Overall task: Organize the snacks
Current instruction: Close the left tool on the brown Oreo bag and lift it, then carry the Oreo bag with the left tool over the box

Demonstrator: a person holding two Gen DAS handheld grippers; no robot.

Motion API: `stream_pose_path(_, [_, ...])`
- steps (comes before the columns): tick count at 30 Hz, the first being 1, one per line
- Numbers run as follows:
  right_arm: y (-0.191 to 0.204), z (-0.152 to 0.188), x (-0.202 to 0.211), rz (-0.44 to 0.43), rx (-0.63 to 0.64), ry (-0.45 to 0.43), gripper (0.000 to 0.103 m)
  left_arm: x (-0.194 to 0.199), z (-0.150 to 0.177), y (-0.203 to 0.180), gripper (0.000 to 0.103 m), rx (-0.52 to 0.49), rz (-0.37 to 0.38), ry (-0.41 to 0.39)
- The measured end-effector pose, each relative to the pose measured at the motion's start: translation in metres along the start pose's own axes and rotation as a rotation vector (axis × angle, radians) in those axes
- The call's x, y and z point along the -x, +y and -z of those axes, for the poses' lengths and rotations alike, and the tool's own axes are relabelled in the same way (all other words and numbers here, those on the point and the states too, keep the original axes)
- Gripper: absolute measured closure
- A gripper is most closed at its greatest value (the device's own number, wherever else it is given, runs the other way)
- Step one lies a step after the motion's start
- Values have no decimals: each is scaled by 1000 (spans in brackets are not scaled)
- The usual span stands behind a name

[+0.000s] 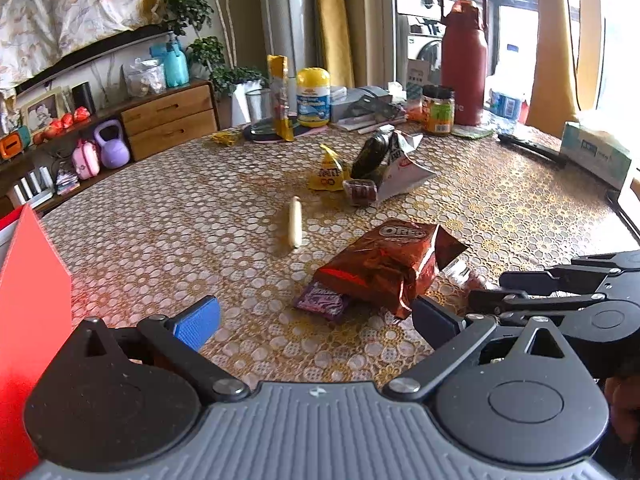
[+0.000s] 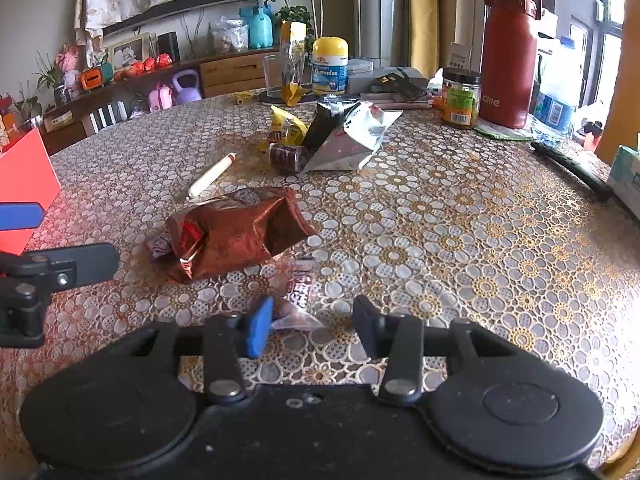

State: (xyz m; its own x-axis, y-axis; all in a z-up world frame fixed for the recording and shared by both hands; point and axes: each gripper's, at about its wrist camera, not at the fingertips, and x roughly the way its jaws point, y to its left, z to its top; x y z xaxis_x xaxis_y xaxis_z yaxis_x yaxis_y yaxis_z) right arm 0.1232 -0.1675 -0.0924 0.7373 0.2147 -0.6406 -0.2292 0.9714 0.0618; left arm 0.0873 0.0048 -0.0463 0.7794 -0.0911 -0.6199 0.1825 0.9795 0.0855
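Observation:
A red-brown Oreo bag (image 1: pixel 386 262) (image 2: pixel 236 232) lies on the patterned table (image 1: pixel 160 240), partly over a small purple packet (image 1: pixel 322 300) (image 2: pixel 160 246). A white stick snack (image 1: pixel 295 222) (image 2: pixel 211 176) lies beyond it. Farther back sit a yellow M&M's bag (image 1: pixel 328 170) (image 2: pixel 286 130), a brown tube (image 1: pixel 360 192) (image 2: pixel 286 157) and a silver-white bag (image 1: pixel 396 162) (image 2: pixel 350 136). My left gripper (image 1: pixel 316 322) is open and empty, just short of the Oreo bag. My right gripper (image 2: pixel 312 324) is open, with a small clear-wrapped snack (image 2: pixel 299 294) on the table between its fingers.
A red box (image 1: pixel 28 320) (image 2: pixel 24 184) stands at the left. At the back are a red flask (image 1: pixel 464 60) (image 2: pixel 508 52), a jar (image 1: pixel 438 110) (image 2: pixel 460 98), a gummies bottle (image 1: pixel 313 96) (image 2: pixel 330 66), a glass (image 2: pixel 273 76). A tissue box (image 1: pixel 596 152) sits right.

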Motion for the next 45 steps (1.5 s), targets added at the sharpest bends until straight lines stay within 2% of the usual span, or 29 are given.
stream_pose_path(2, [-4, 0, 0, -1, -4, -7, 76, -7, -1, -5, 0, -12, 3, 3])
stream_pose_path(3, [-6, 0, 0, -7, -11, -10, 77, -11, -2, -7, 0, -21, 8, 4])
stream_pose_path(15, [-35, -2, 17, -32, -84, -62, 78, -61, -16, -45, 0, -162, 50, 10])
stream_pose_path(20, [-41, -3, 21, -40, -104, -68, 78, -82, -20, -54, 0, -215, 76, 37])
stream_pose_path(24, [-42, -2, 22, -40, -114, -66, 78, -87, -22, -55, 0, -215, 84, 18])
stream_pose_path(27, [-43, -2, 22, -37, -121, -64, 78, -86, -20, -52, 16, -188, 119, 14])
stream_pose_path(29, [-43, -3, 21, -36, -125, -64, 78, -84, -20, -52, 33, -175, 126, 15])
stream_pose_path(32, [-42, -3, 21, -35, -124, -65, 78, -81, -22, -53, 45, -167, 116, 16])
stream_pose_path(35, [-40, -4, 24, -35, -120, -69, 78, -75, -23, -51, 52, -141, 93, 1])
stream_pose_path(45, [-36, -8, 35, -29, -110, -97, 78, -39, -30, -34, 54, -49, 62, -48])
